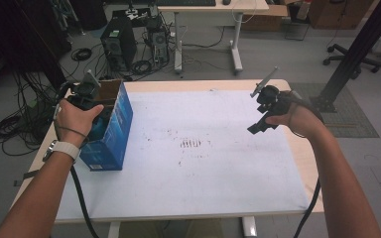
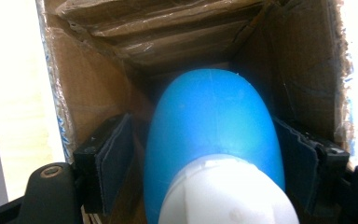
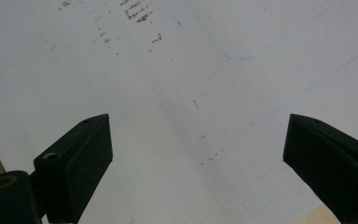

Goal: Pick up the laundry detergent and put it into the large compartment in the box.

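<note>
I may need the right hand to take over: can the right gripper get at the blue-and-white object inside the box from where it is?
Probably not as things stand. The right gripper hovers open far across the table, while the blue-and-white object sits deep inside the cardboard box, whose opening the left gripper occupies.

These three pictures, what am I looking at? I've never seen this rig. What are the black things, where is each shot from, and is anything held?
No robot here: a person holds a hand-worked claw in each hand at a table. The high view looks down from above the person's side; the forearms come in from the bottom. The left claw is at the open top of a blue cardboard box. The right claw hangs over the bare white mat.

The other two pictures come from cameras riding on the claws. The left gripper view looks into the box: a blue bottle with a white cap sits between the pads, with a gap on each side, so it is not gripped. The right gripper view shows the right claw open, with nothing between its jaws.
</note>
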Motion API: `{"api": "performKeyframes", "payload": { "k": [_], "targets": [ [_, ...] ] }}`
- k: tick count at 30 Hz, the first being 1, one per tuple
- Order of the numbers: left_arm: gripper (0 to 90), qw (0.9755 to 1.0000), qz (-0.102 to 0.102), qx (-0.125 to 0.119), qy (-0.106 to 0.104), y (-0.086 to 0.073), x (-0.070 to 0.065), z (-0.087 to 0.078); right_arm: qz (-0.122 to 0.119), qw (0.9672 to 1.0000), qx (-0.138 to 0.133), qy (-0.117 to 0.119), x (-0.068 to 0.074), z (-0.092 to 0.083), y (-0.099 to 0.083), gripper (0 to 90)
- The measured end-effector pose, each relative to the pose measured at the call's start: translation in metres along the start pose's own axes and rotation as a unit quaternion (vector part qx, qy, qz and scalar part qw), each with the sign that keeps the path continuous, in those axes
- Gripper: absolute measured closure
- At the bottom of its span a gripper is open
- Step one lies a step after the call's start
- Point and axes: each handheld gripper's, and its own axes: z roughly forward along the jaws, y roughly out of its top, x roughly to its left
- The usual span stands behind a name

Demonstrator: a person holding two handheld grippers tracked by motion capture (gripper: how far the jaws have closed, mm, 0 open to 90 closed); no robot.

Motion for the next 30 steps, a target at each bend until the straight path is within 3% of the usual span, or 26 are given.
{"api": "performKeyframes", "payload": {
  "k": [30],
  "targets": [
    [22.7, 0.9998, 0.000, -0.012, -0.014, -0.0019, 0.0020, -0.0059, 0.000, 1.0000, -0.001, 0.000, 0.0023, -0.0012, -0.0010, 8.2]
  ]
}}
